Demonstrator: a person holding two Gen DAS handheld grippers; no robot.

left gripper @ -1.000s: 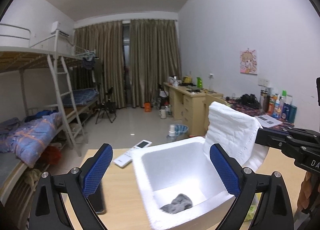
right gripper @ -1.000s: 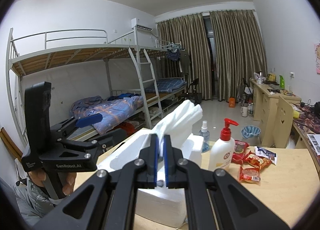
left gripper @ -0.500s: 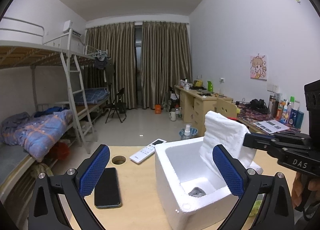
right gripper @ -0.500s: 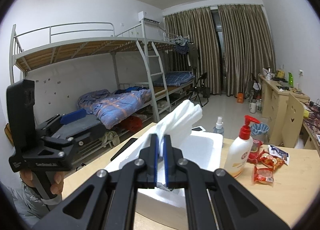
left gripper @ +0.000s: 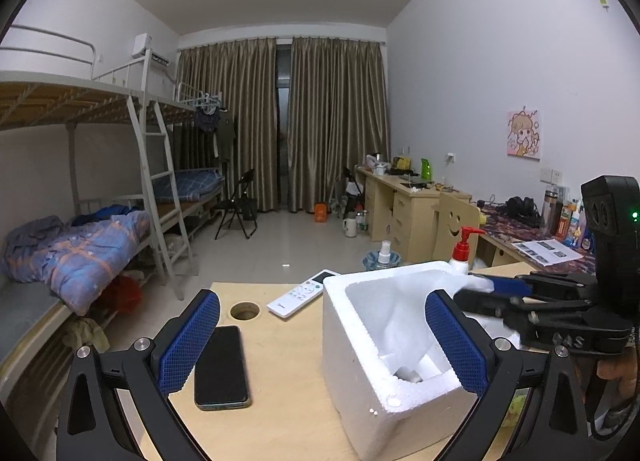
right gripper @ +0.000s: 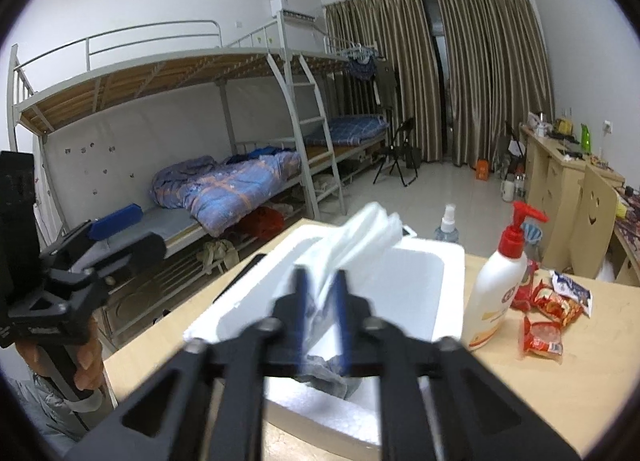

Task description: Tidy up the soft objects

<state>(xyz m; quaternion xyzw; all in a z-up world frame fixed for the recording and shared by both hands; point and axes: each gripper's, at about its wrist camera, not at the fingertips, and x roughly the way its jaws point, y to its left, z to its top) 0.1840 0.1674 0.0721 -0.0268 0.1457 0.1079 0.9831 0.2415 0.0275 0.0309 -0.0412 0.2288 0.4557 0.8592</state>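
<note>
A white foam box [left gripper: 360,373] [right gripper: 436,273] stands on the wooden table. A folded white towel [left gripper: 404,321] [right gripper: 360,237] hangs into the box. My right gripper [right gripper: 322,315] is over the box; its jaws stand a little apart with the towel between them. A grey cloth [right gripper: 328,373] [left gripper: 408,373] lies on the box floor. My left gripper [left gripper: 320,337] is open and empty in front of the box, above the table.
A black phone [left gripper: 221,367], a white remote [left gripper: 304,293] and a round cable hole [left gripper: 244,309] are left of the box. A pump bottle [right gripper: 500,293], a spray bottle [right gripper: 447,225] and red snack packets [right gripper: 548,321] are to its right. Bunk beds and desks line the room.
My right gripper has lowered the towel into the box and its jaws have parted. My left gripper has drawn back and to the left of the box.
</note>
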